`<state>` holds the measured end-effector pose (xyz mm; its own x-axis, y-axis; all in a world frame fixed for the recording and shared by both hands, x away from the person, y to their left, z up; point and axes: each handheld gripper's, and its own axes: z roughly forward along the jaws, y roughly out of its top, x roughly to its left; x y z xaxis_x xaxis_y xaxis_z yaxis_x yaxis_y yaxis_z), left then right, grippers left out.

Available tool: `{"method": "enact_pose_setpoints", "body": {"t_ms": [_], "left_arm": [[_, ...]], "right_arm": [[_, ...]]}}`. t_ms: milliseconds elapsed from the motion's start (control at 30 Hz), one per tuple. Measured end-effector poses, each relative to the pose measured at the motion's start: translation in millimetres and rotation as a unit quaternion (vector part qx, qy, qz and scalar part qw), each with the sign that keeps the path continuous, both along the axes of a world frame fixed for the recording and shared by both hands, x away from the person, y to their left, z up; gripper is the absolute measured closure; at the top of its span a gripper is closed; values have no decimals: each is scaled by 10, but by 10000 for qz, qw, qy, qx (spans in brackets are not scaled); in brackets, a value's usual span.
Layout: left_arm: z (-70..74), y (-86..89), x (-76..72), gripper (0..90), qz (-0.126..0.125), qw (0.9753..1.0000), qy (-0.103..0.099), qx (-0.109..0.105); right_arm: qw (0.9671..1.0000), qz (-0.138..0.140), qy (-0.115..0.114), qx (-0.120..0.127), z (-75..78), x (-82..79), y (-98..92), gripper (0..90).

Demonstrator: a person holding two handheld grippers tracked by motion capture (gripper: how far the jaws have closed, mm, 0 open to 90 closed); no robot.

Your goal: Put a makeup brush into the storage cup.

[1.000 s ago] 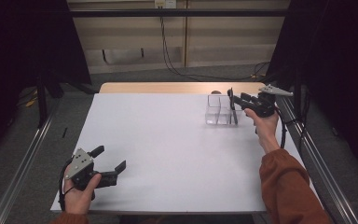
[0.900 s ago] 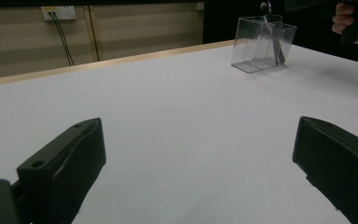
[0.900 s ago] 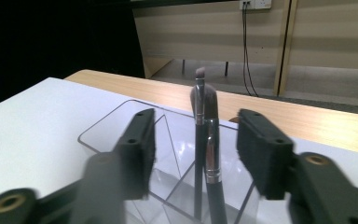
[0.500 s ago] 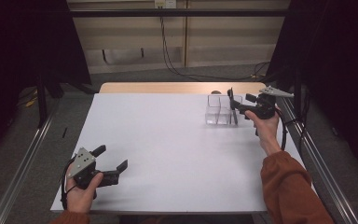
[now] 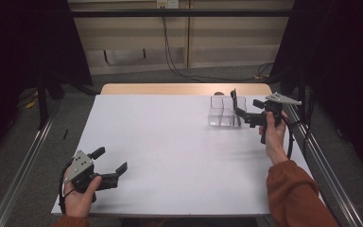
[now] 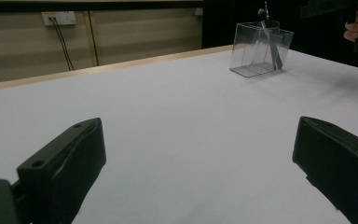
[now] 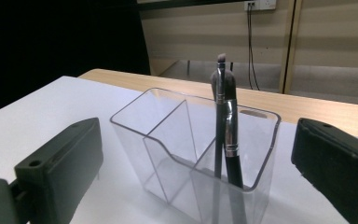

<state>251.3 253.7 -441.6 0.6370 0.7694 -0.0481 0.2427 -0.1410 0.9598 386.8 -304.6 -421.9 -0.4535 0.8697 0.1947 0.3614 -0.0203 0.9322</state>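
We see a clear three-compartment holder [image 7: 191, 154] standing upright near the worktop's far right edge. Two dark makeup brushes [image 7: 227, 135] stand in its right-hand compartment, bristles up.

The tabletop [image 5: 170, 142] is plain white, with a pale wood strip [image 5: 184, 89] along its far edge. The holder [image 7: 191, 149] is clear, colourless plastic. The two brushes [image 7: 226, 140] in it have black handles, silver bands and dark tips. Both the left gripper [image 5: 109, 166] and the right gripper [image 5: 238, 106] are black with a grey plate on top, and their fingers [image 6: 60, 172] are matt black. The sleeve [image 5: 295, 194] is rust orange. The back wall [image 5: 179, 42] is beige, with black cables [image 5: 170, 52] running down it.
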Motion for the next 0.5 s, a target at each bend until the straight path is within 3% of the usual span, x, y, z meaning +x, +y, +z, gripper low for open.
{"method": "enact_pose_setpoints", "body": {"t_ms": [200, 500], "left_arm": [[2, 7, -5, 25, 14, 10000, -2, -6], [5, 9, -10, 25, -2, 10000, -12, 13]], "right_arm": [[9995, -252, -35, -193, -14, -97, 16, 29], [9997, -110, -33, -224, -61, -257, 15, 24]]}}
